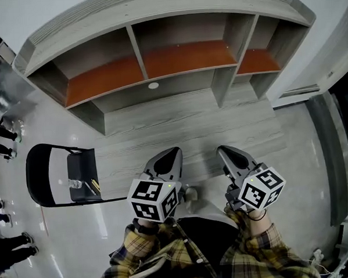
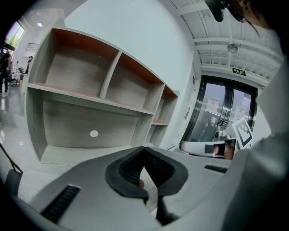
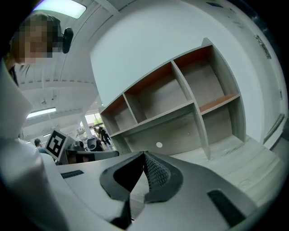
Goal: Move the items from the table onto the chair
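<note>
Grey wood table (image 1: 185,126) fills the middle of the head view, with a shelf (image 1: 181,59) at its back, and the table top looks bare. Off to the left stands the chair (image 1: 42,171). A few small items (image 1: 83,184) lie on its seat. One looks like a clear bottle and one like a pen, but they are too small to be sure. So I think the moving job is done or nearly done. You hold your left gripper (image 1: 174,150) and right gripper (image 1: 221,149) side by side over the near edge of the table, both pointing at the shelf. That is likely because you have nothing more to pick up. The cubes hide the back of each gripper, and the bit of table under them is hidden too.

In the left gripper view, the left gripper (image 2: 144,150) is clenched, its tips touch, and it grasps nothing. A tiny pink spot shows low in the gap behind the pads, and I cannot tell what it is. Your other gripper peeks in at the right, partly cut off.

In the right gripper view, the right gripper (image 3: 144,155) is clenched too, with its tips together. Only table shows through the gap. The gripper's own body blocks the table just below, so you cannot check that part from here.
</note>
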Action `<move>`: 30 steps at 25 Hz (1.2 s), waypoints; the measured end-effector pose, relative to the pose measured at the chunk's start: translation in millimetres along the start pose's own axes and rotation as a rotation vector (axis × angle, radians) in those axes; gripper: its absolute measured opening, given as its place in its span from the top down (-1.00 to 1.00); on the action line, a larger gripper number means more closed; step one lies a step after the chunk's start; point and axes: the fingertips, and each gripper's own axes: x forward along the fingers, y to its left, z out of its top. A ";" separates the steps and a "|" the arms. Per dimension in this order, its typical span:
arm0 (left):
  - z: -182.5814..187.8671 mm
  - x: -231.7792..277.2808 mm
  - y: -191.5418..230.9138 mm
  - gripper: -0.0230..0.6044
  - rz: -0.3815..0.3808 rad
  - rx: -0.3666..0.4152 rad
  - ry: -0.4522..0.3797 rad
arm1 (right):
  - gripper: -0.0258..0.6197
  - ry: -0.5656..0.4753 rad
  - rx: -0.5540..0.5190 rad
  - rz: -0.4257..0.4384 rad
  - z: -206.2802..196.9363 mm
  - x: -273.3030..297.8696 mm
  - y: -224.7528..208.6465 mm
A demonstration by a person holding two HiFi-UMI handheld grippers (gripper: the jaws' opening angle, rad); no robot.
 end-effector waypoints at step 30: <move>23.4 -1.8 60.3 0.92 0.029 -0.069 -0.002 | 0.87 0.082 -0.055 0.015 -6.4 38.5 29.7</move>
